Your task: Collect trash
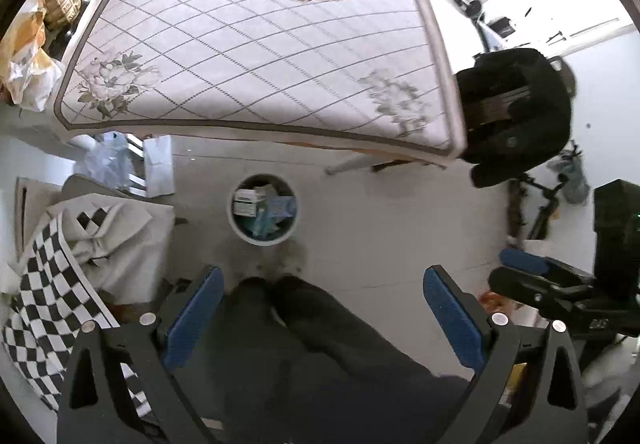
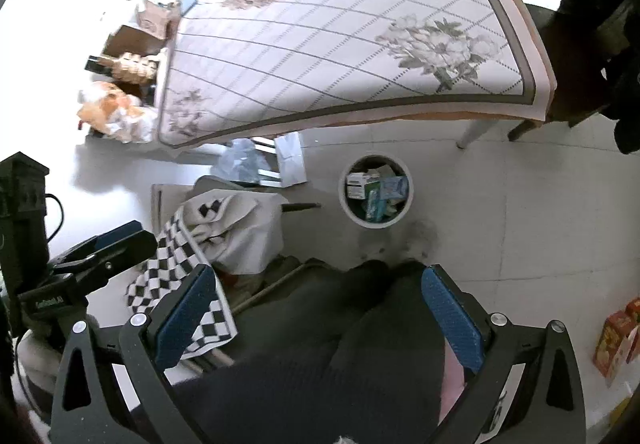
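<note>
While both tongs (image 1: 323, 314) (image 2: 318, 310) gape empty, the trash-filled bin (image 1: 262, 240) (image 2: 352, 217) stands on the floor beyond them.

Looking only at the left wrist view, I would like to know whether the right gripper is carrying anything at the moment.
Observer: No. The right wrist view shows the right gripper with its jaws wide open and nothing between them.
Operator: Thank you. Is anything lying on the floor on its far side?
Observer: Yes, orange cartons sit on the floor at the right edge of that view, well apart from the bin. I cannot tell whether they are trash.
</note>
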Action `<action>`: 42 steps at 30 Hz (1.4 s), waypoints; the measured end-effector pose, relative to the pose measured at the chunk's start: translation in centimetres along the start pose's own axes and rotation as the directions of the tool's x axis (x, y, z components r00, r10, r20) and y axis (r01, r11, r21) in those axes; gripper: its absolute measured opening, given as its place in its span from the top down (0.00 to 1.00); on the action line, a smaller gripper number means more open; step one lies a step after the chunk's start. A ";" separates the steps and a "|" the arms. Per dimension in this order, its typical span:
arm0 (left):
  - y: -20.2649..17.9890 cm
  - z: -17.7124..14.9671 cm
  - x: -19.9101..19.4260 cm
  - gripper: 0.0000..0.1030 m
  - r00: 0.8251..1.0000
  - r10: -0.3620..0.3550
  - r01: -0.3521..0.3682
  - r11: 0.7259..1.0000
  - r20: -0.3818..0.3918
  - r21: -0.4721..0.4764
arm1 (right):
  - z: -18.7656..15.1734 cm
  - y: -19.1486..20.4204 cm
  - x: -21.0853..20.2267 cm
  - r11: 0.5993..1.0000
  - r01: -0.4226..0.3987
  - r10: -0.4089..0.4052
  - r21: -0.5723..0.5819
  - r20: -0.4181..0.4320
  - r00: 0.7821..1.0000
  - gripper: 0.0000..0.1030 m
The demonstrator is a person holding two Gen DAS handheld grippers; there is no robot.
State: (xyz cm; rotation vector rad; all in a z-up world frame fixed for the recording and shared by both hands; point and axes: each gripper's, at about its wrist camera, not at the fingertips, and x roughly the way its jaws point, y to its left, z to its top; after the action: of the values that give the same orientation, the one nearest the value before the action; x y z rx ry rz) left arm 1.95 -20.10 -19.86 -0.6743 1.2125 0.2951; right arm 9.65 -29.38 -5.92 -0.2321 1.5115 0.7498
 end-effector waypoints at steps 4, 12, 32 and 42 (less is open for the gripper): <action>-1.1 -0.7 -2.2 0.01 0.999 -0.033 0.033 0.999 0.015 0.012 | -0.7 0.7 -2.2 1.000 -0.029 0.029 -0.009 0.011 1.000 0.00; -2.0 -1.3 -5.0 0.01 0.998 -0.039 0.037 0.999 0.055 0.037 | -1.5 1.7 -4.5 0.998 -0.066 0.066 -0.017 0.019 0.998 0.00; -3.6 -1.3 -5.6 0.00 0.995 -0.063 0.057 0.995 0.082 0.077 | -1.5 1.3 -5.5 0.997 -0.065 0.065 -0.028 0.002 0.998 0.00; -4.3 -1.0 -5.5 0.00 0.995 -0.057 0.049 0.994 0.085 0.098 | -1.6 1.3 -5.6 0.997 -0.066 0.066 -0.030 0.000 0.998 0.00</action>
State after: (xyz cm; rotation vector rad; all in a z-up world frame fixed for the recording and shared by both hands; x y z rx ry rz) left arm 1.71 -23.26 -13.60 -0.6038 1.1164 0.2186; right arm 8.25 -30.98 -0.36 -0.2053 1.5139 0.8256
